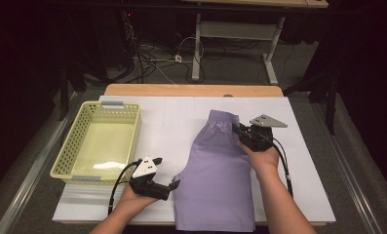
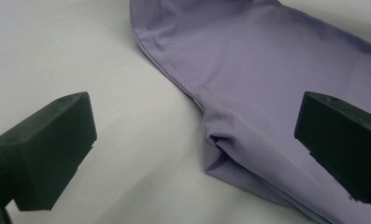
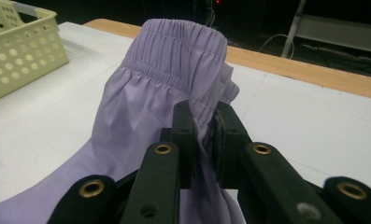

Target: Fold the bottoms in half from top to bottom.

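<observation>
Lilac shorts (image 1: 215,170), spread on worktop (image 1: 308,161): your right tongs (image 3: 204,135) pinch the waistband to lift it for folding; your left tongs (image 2: 192,140) gape beside the leg hem, ready.

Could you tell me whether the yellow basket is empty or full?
Empty: the yellow basket shows only its bare floor, and the purple shorts lie outside on the table.
</observation>
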